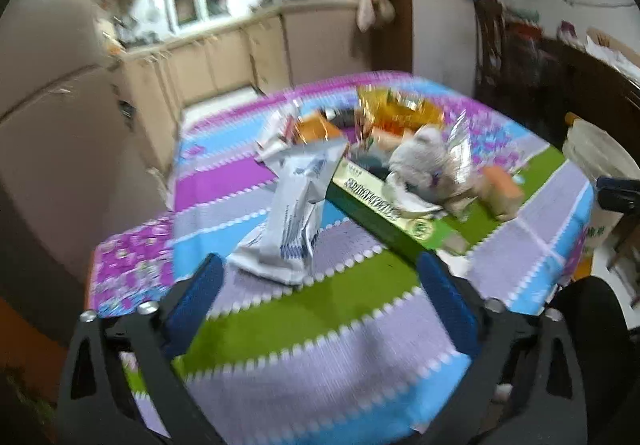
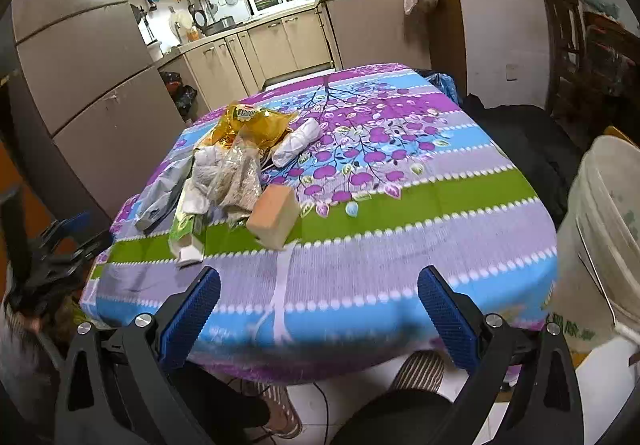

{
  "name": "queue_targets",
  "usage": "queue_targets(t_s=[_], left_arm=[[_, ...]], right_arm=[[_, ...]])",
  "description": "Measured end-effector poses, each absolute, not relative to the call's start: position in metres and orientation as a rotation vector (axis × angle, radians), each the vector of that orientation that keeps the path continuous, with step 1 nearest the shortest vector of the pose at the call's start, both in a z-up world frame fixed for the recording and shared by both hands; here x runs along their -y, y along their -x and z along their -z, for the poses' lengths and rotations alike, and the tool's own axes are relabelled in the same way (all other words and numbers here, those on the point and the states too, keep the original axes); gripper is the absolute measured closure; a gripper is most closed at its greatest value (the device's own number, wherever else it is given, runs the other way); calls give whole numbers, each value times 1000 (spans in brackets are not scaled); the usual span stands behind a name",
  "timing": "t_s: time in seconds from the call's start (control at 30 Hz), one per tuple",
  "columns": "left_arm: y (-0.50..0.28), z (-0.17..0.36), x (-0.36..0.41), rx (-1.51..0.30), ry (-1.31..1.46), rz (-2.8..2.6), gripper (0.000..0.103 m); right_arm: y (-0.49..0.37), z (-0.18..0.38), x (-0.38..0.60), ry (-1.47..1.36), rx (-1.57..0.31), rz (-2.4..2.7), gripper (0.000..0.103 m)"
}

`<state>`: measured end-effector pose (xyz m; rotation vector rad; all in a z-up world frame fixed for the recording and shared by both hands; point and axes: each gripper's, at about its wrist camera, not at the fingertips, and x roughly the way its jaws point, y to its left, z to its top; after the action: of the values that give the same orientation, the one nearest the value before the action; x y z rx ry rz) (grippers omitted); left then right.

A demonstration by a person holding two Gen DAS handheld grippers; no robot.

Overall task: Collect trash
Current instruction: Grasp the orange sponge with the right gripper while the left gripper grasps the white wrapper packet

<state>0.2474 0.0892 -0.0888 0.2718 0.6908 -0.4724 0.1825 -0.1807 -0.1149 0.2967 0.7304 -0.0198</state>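
A pile of trash lies on the table with the striped purple, blue and green cloth point(image 2: 400, 205). In the left wrist view I see a white and blue wrapper point(image 1: 296, 205), a long green box point(image 1: 384, 213), a crumpled white wad point(image 1: 420, 157), a yellow foil bag point(image 1: 396, 109) and a tan carton point(image 1: 500, 189). My left gripper point(image 1: 320, 301) is open and empty, just short of the white wrapper. The right wrist view shows the yellow bag point(image 2: 252, 121), a clear crumpled bag point(image 2: 236, 173), the green box point(image 2: 188, 229), the tan carton point(image 2: 276, 217) and a white roll point(image 2: 296, 141). My right gripper point(image 2: 320, 305) is open and empty at the table's near edge.
A white bucket point(image 2: 604, 229) stands on the floor right of the table; it also shows in the left wrist view point(image 1: 596, 153). Kitchen cabinets point(image 2: 256, 49) and a tall cupboard point(image 2: 88, 77) stand behind and left. The left gripper point(image 2: 56, 245) shows at the left edge of the right wrist view. The person's legs point(image 2: 400, 417) are below the table edge.
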Motion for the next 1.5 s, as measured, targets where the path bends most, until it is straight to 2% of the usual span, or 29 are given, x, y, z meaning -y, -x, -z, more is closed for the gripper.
queue_targets(t_s=[0.1,0.37,0.5,0.57,0.67,0.93,1.37,1.5], left_arm=[[-286,101,-88,-751,-271,515,22],[-331,130,-89,-835,-315,552,28],[-336,137,-85,-845,-334,599,40],[-341,136,-89,-847,-307,624,44],[-350,135,-92,-852,-277,650,45],[-355,136,-94,-857,-251,686,45],[-338,135,-86,-845,-285,649,51],[-330,135,-86,-842,-273,628,55]], right_arm=[[-200,114,181,-281,-710,7,5],[-247,118,161,-196,-715,-43,6],[-264,125,142,-166,-727,-52,22],[-271,132,134,-147,-747,-38,34],[-276,140,128,-131,-769,-9,39],[-284,155,122,-144,-801,40,42],[-284,162,121,-149,-796,45,70],[-279,161,121,-151,-793,39,73]])
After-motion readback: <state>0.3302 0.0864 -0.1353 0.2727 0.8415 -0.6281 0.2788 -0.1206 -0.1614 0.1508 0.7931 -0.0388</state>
